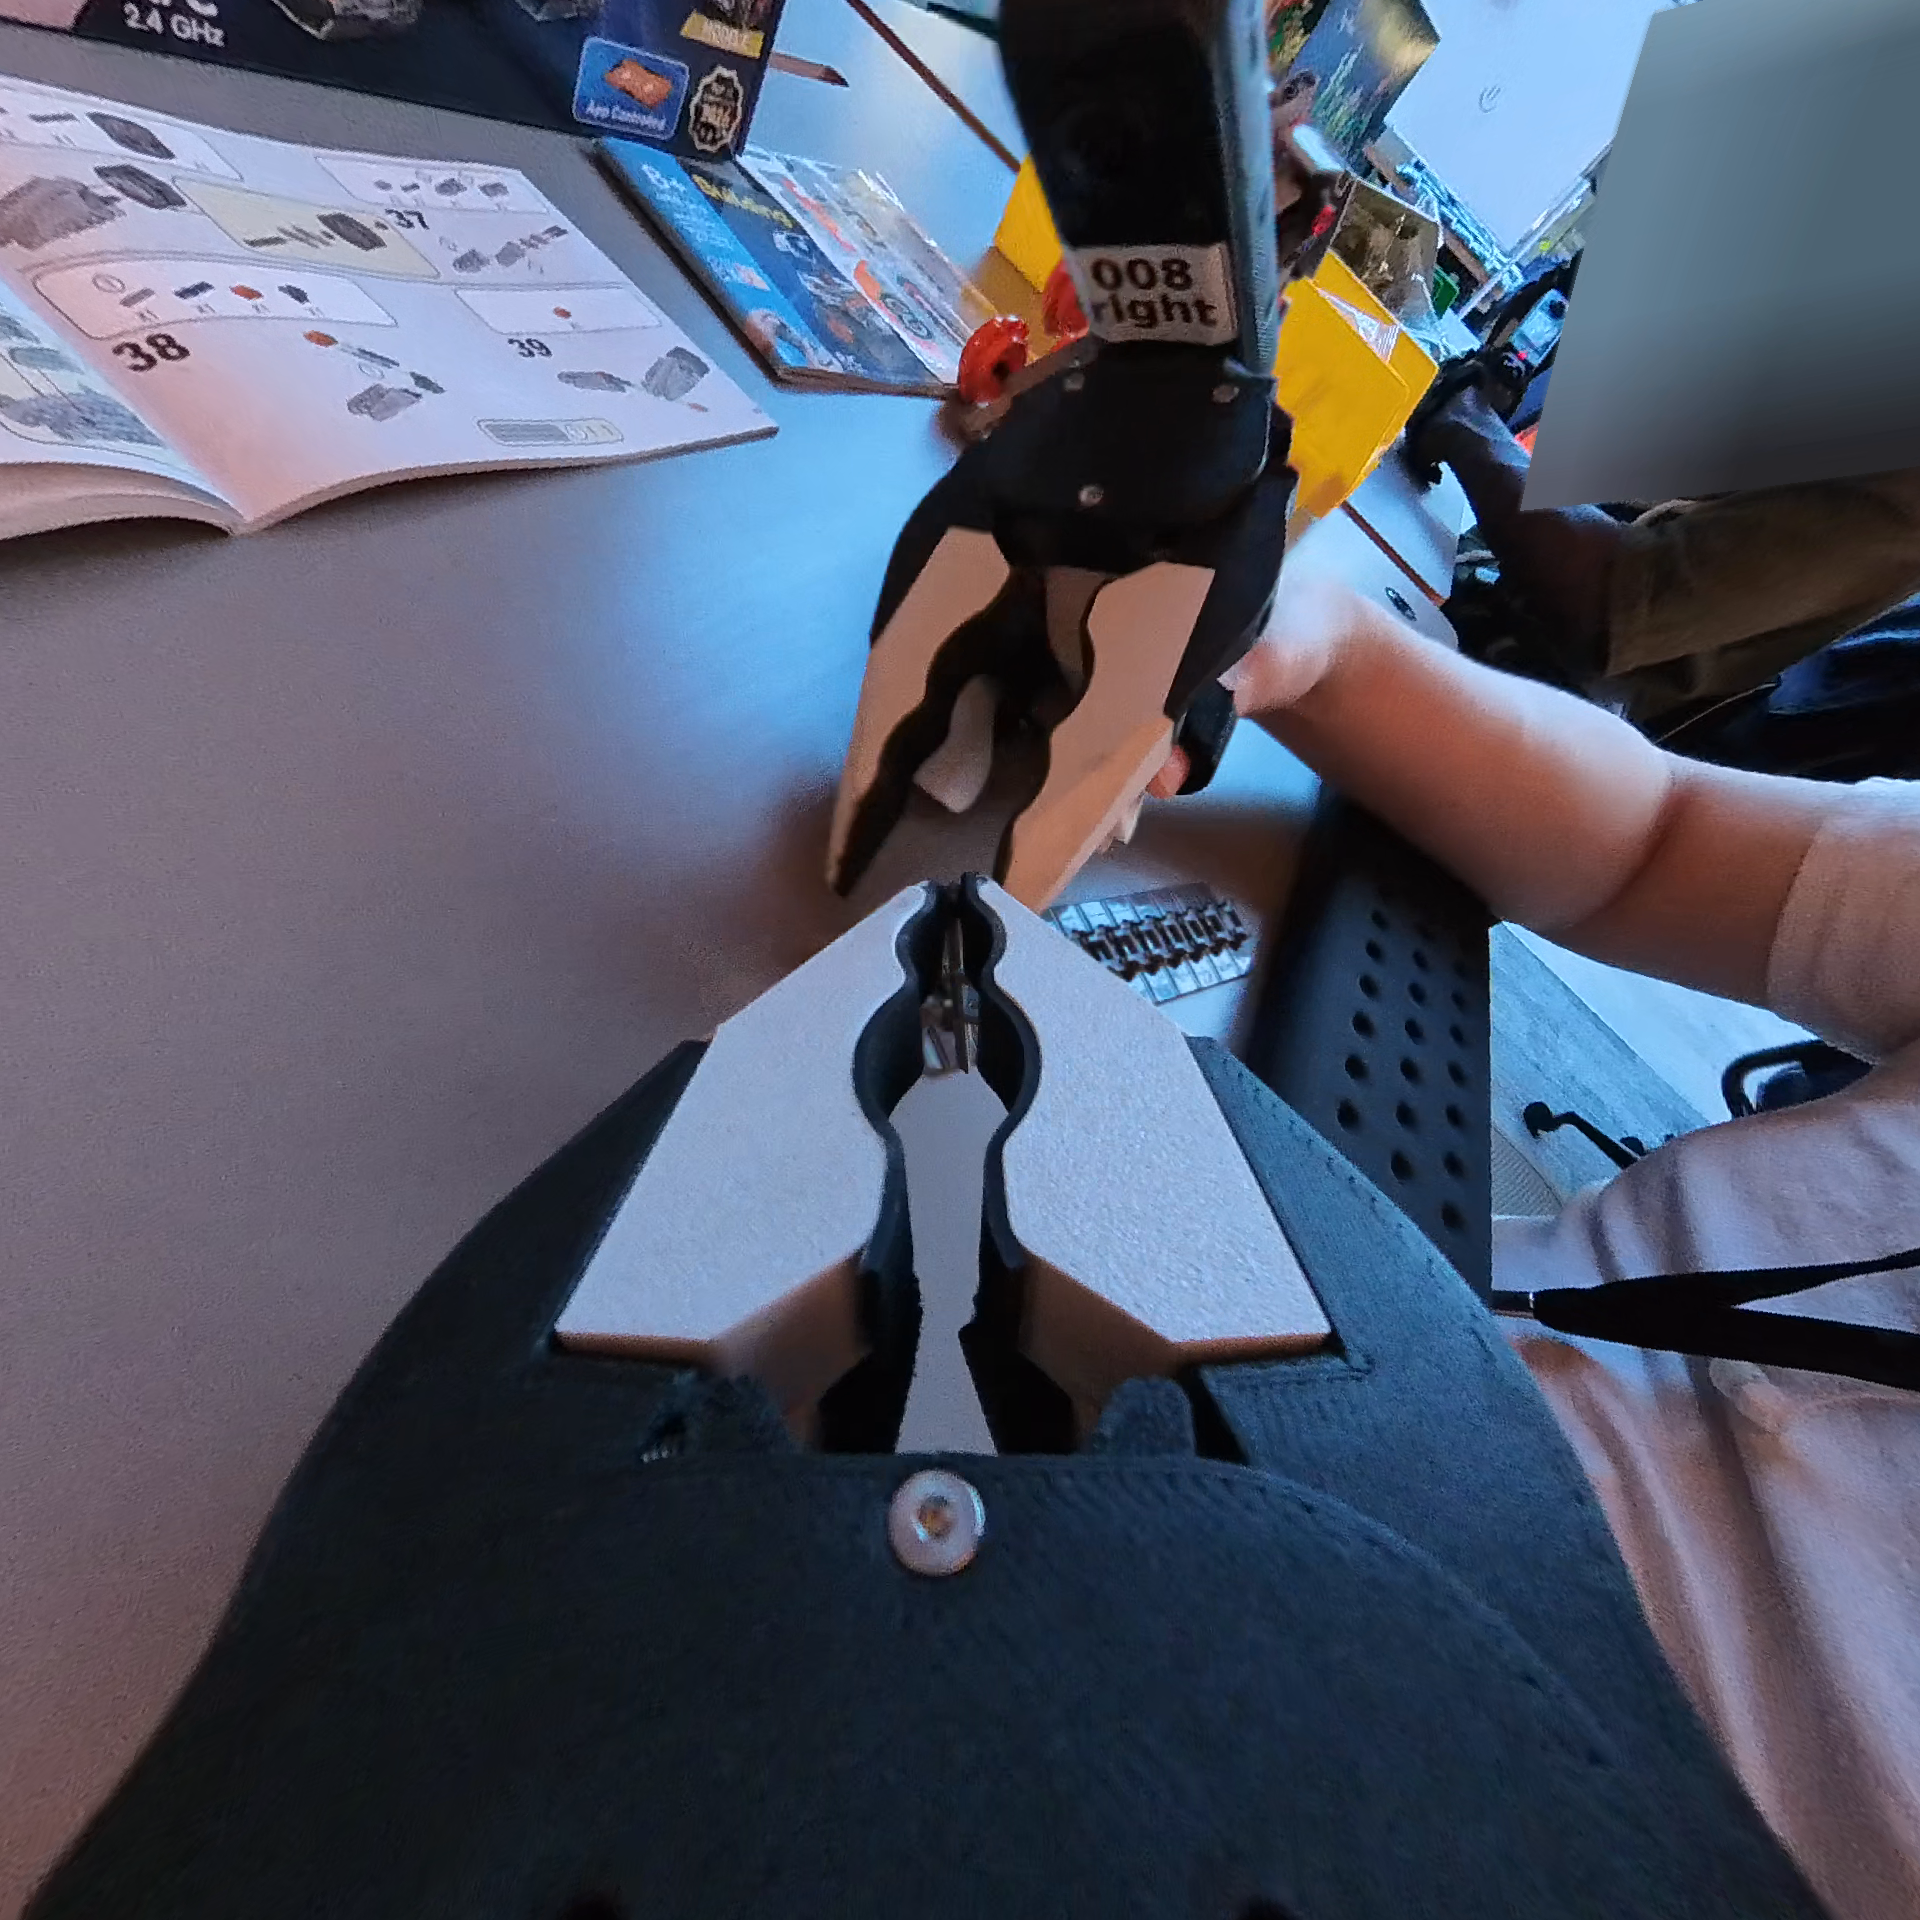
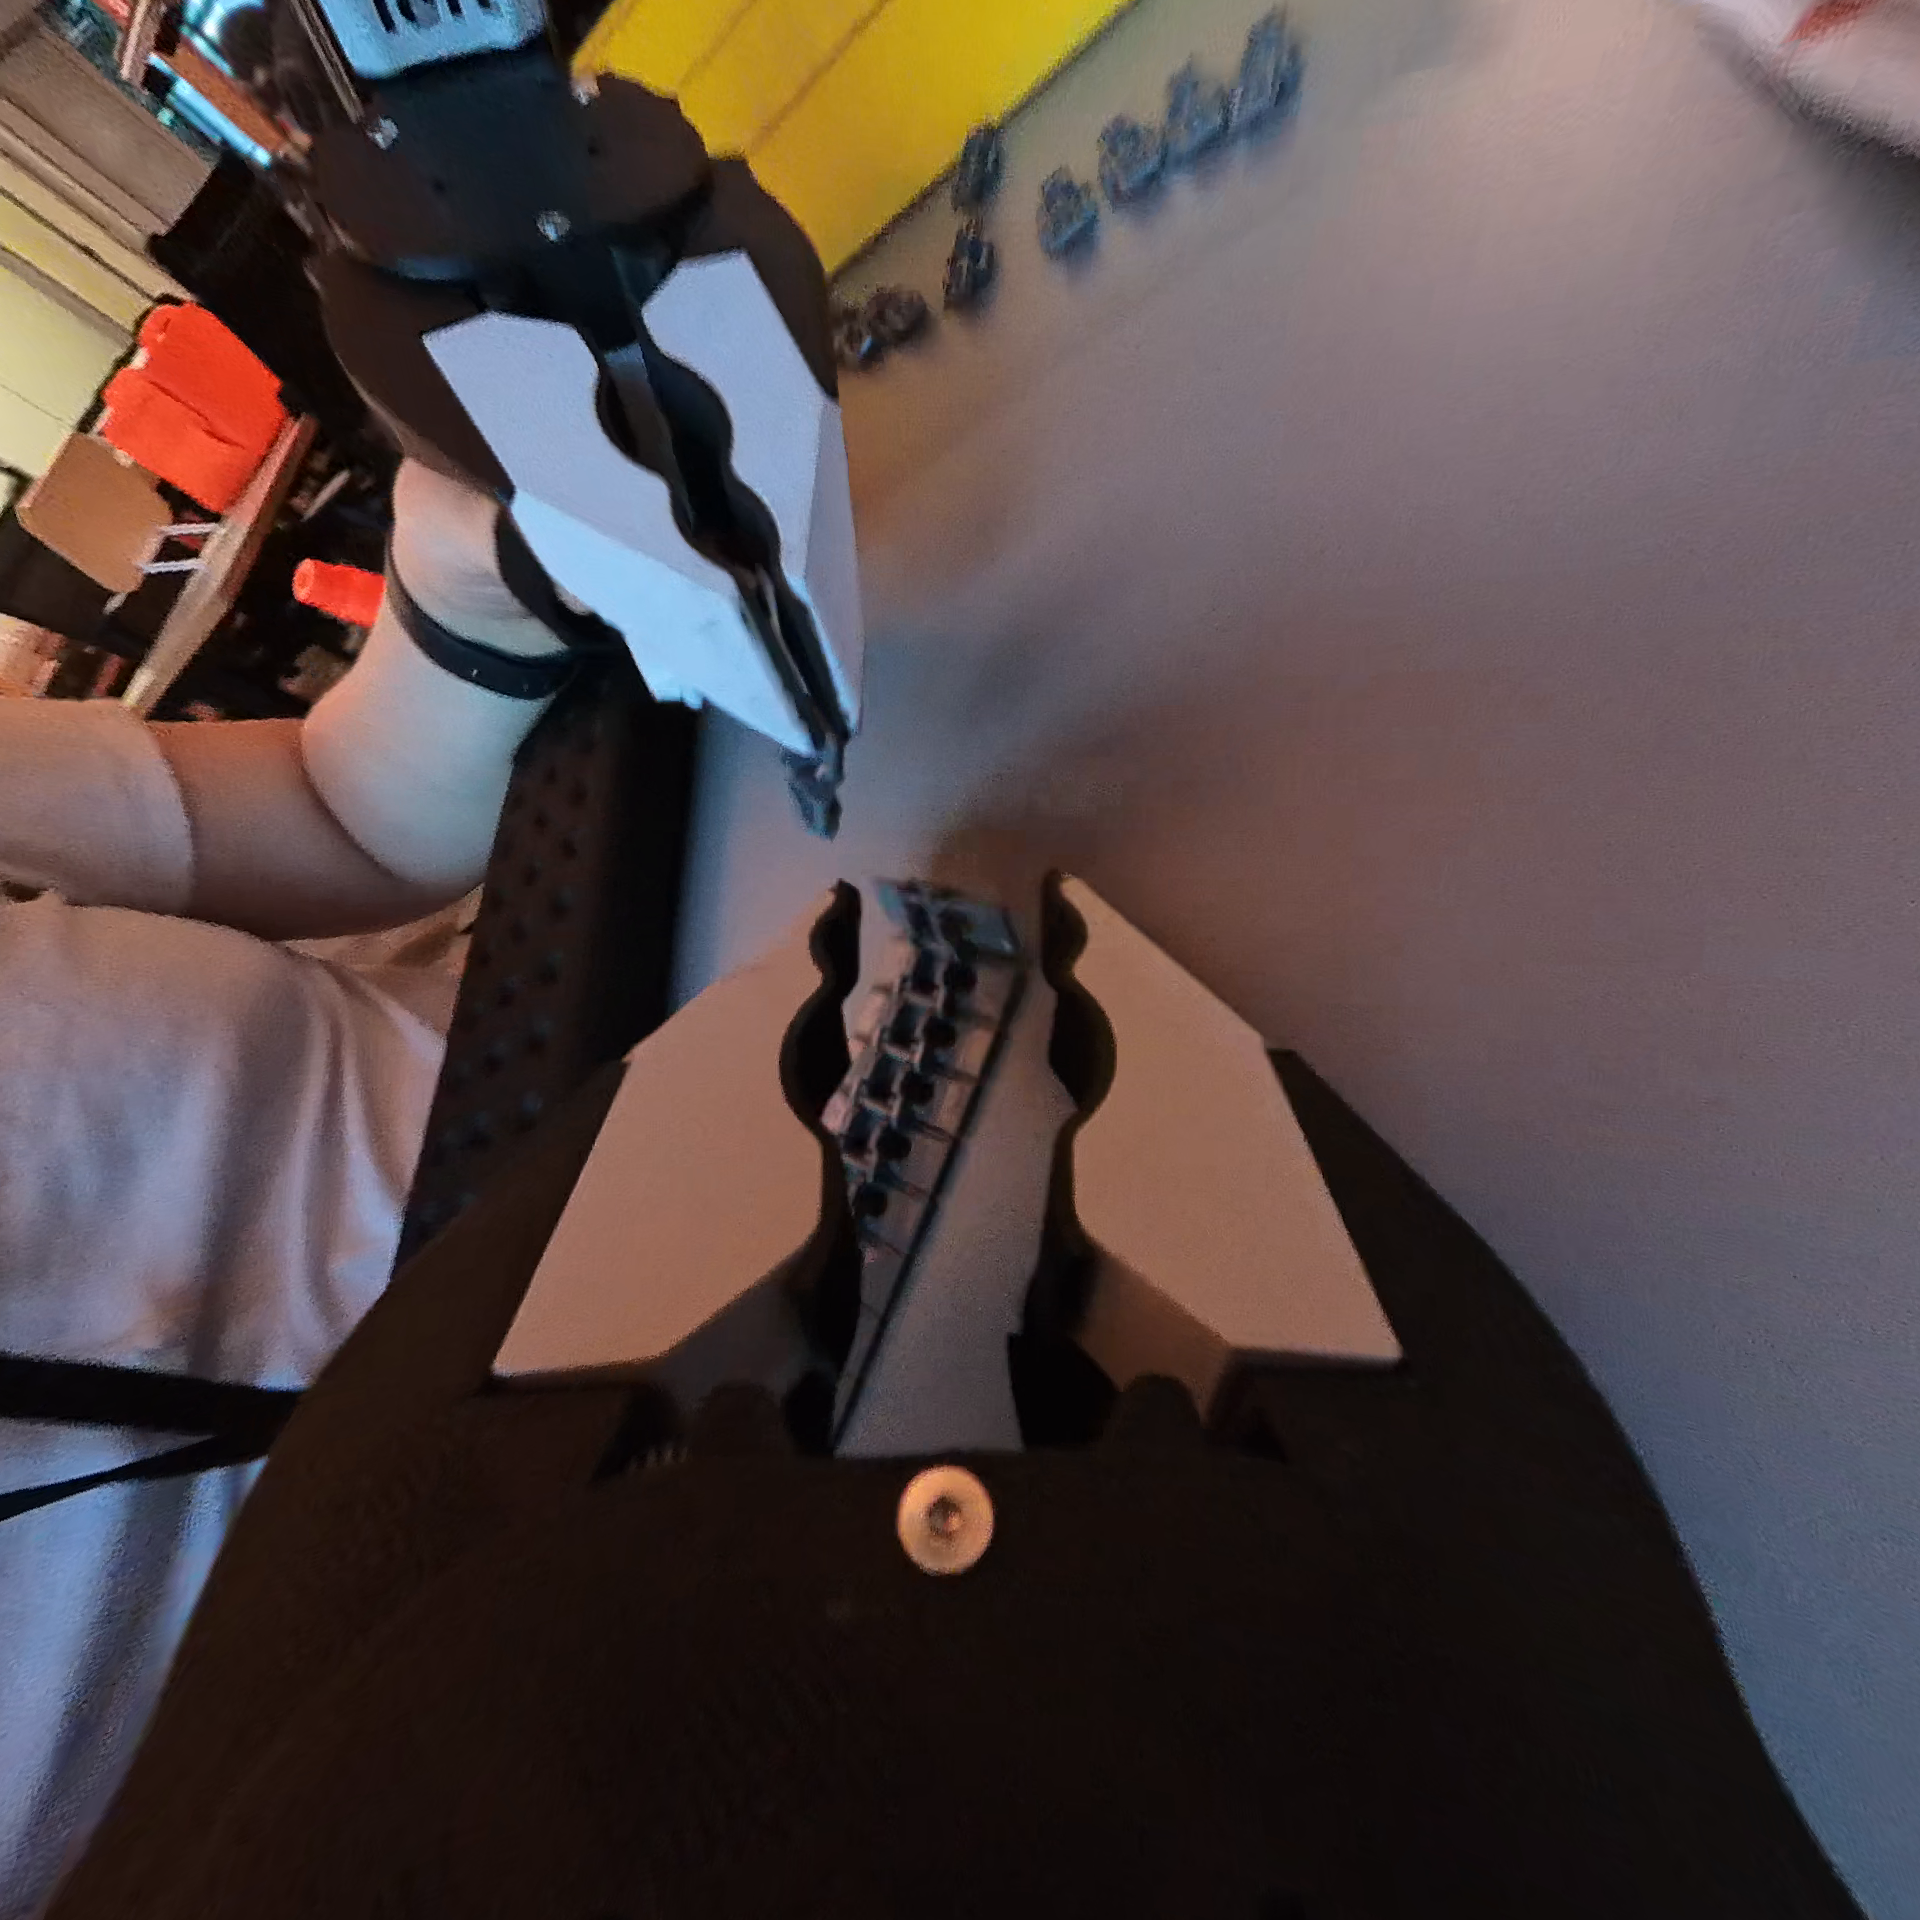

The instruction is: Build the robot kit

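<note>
My left gripper (image 1: 951,896) is shut on a small grey track link (image 1: 951,997) pinched between its tips. In the right wrist view the left gripper (image 2: 831,727) comes in from the upper left, and the link (image 2: 816,800) sticks out below its tips. My right gripper (image 2: 948,891) is open. A grey and black track strip (image 2: 925,1070) on the table shows between its fingers, untouched as far as I can tell. In the left wrist view the right gripper (image 1: 928,864) points down just beyond my left tips, with the strip (image 1: 1153,940) lying to its right.
An open instruction booklet (image 1: 364,312) lies at the far left, with a dark box (image 1: 623,83) and a blue booklet (image 1: 790,260) behind it. A yellow box (image 1: 1340,384) and red wheels (image 1: 992,358) stand at the back. Several loose links (image 2: 1174,166) lie in a row. A black perforated chair part (image 1: 1382,1039) borders the table edge. Only a small space, under 4 cm, lies between the two pairs of fingers.
</note>
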